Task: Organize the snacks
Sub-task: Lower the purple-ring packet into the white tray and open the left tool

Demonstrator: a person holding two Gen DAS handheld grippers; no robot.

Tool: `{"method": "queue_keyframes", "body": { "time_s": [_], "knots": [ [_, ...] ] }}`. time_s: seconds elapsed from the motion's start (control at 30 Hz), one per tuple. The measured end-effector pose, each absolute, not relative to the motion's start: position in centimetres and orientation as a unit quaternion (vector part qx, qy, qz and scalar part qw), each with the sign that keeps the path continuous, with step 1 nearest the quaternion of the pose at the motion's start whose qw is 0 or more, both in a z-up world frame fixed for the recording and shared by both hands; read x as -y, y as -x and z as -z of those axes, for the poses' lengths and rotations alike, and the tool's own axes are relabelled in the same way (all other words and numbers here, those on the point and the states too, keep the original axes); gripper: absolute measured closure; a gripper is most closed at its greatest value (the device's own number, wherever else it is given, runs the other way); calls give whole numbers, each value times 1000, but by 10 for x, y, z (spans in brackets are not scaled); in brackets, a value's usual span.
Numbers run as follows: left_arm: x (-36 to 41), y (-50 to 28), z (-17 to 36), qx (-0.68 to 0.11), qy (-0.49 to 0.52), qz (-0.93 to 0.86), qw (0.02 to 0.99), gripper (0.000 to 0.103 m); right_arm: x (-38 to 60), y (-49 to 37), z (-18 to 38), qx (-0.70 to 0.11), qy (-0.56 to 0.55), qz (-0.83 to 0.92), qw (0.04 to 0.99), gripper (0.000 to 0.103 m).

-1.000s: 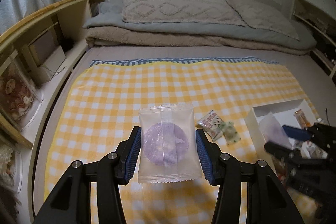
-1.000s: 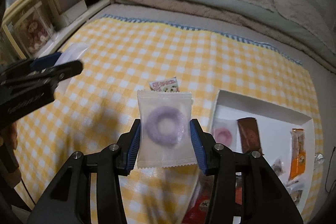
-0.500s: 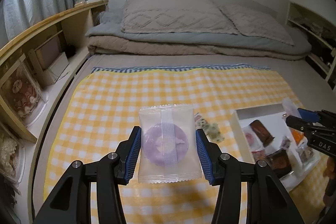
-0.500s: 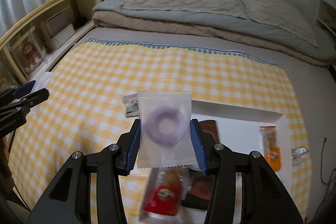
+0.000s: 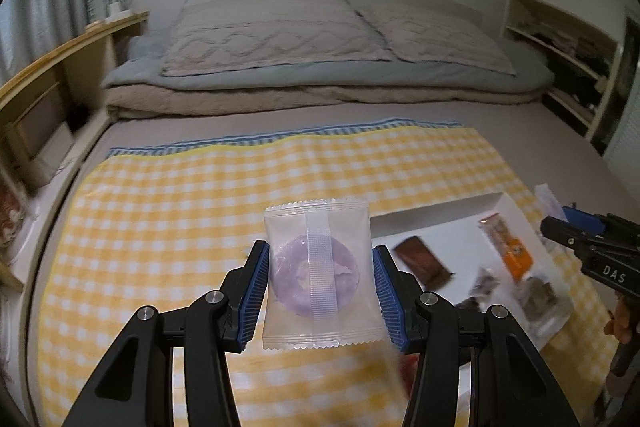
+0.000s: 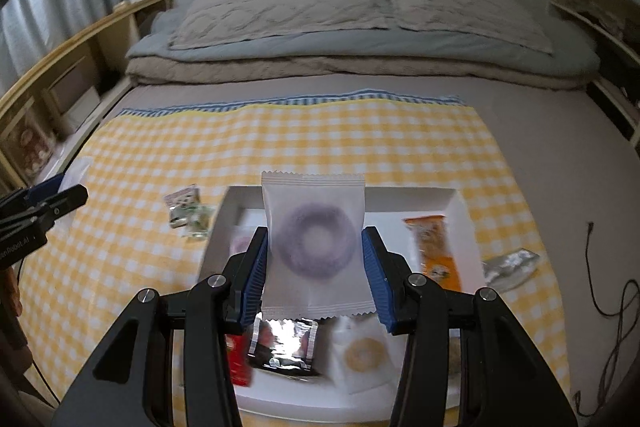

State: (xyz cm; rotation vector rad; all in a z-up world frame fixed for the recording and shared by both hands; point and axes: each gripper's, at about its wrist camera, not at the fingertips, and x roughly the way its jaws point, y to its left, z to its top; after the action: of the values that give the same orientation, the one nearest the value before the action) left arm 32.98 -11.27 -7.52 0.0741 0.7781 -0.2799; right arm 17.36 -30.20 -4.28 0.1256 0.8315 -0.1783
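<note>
My left gripper (image 5: 318, 281) is shut on a clear packet with a purple doughnut (image 5: 316, 275), held above the yellow checked cloth (image 5: 168, 227), left of the white tray (image 5: 436, 219). My right gripper (image 6: 314, 267) is shut on a second purple doughnut packet (image 6: 314, 239), held over the white tray (image 6: 408, 197). The tray holds an orange bar (image 6: 434, 247), a yellow doughnut packet (image 6: 364, 355), a dark foil packet (image 6: 284, 343) and a red packet (image 6: 238, 361). The right gripper shows at the right edge of the left wrist view (image 5: 560, 231).
Small snack packets (image 6: 188, 211) lie on the cloth left of the tray, a silver packet (image 6: 510, 265) right of it. Folded bedding and pillows (image 5: 320, 39) lie beyond. Wooden shelves (image 5: 48, 79) run along the left, a cable (image 6: 616, 291) lies at the right.
Both grippers have risen and swung so the tray now lies under the right gripper and to the right of the left one. Both still hold their doughnut packets.
</note>
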Motion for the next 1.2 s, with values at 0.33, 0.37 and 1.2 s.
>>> {"method": "queue_keyframes", "body": {
  "time_s": [0.33, 0.37, 1.2],
  "knots": [
    [188, -363, 104, -404, -31, 186, 895, 53, 347, -162, 61, -421, -67, 113, 898, 56],
    [194, -368, 108, -408, -26, 191, 893, 53, 351, -162, 64, -423, -69, 115, 896, 56],
    [252, -545, 248, -486, 212, 252, 809, 52, 411, -233, 135, -459, -160, 95, 869, 55]
  ]
}}
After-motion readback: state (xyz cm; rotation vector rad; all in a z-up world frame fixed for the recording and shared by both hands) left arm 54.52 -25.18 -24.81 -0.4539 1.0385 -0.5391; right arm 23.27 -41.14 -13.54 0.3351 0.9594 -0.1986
